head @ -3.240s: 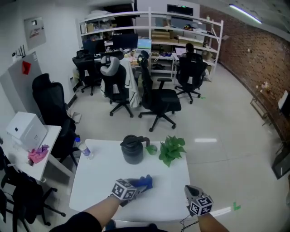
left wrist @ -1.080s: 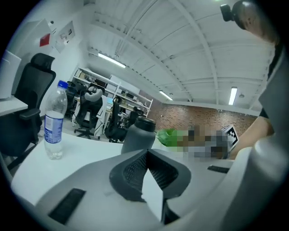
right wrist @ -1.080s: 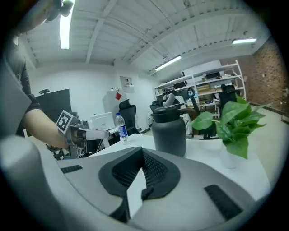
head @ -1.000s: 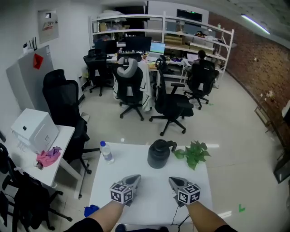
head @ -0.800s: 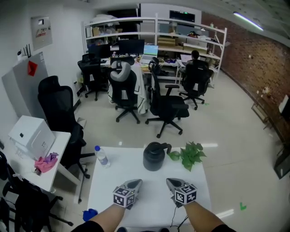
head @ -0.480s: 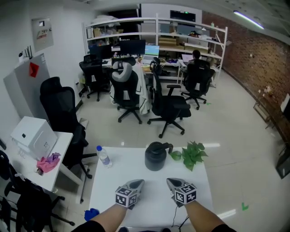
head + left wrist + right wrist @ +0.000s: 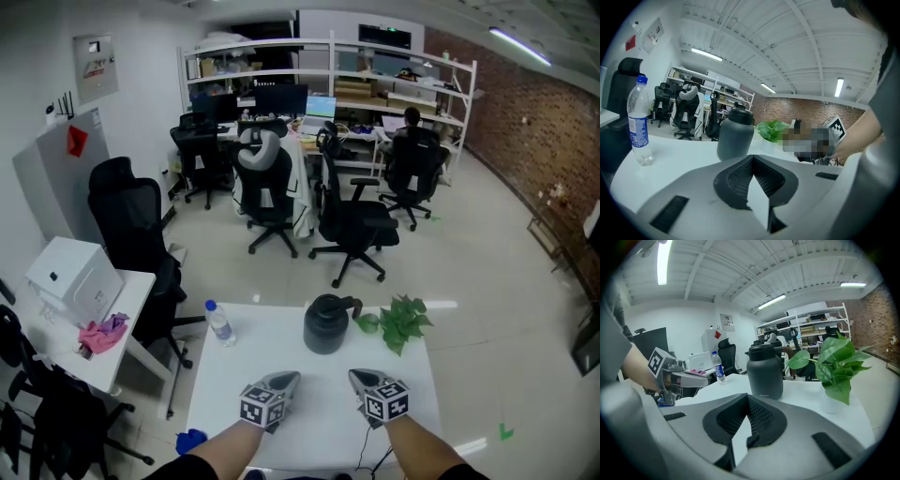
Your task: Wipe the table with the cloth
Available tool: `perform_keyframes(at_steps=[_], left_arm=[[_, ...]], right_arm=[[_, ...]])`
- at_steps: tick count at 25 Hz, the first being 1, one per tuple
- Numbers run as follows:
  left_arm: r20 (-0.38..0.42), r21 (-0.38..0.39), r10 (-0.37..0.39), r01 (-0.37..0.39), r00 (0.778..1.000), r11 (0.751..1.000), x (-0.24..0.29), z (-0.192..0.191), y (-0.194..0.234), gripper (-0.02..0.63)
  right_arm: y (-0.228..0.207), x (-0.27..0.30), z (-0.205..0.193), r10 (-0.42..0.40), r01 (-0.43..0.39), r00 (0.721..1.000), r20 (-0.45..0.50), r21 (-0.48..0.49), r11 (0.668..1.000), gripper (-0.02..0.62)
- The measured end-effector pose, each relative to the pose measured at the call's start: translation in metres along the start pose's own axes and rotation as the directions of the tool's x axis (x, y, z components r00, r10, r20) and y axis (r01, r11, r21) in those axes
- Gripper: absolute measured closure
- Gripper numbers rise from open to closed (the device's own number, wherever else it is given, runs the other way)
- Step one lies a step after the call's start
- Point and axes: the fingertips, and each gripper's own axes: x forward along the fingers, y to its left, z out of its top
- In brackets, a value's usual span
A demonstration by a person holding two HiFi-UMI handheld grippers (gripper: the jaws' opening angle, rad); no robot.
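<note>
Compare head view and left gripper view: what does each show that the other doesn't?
Head view only: the blue cloth lying on the floor left of the table, and a side desk with a white box.
Left gripper view only: the left gripper close up, jaws shut together with nothing between them.
Both: the water bottle, dark jug, plant and right gripper.
</note>
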Motion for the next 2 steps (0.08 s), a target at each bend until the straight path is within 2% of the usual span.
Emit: perform_keyframes(at_steps=[2], left_arm=[[-0.003,0.000,-0.002,0.002,1.000,1.000,-0.0022,0.0002,-0.0004,0.603]], right_arm=[[0.0008,-0.0009,-0.0001,-0.004,0.004,1.000,-0.005,-0.003,1.000,0.586]])
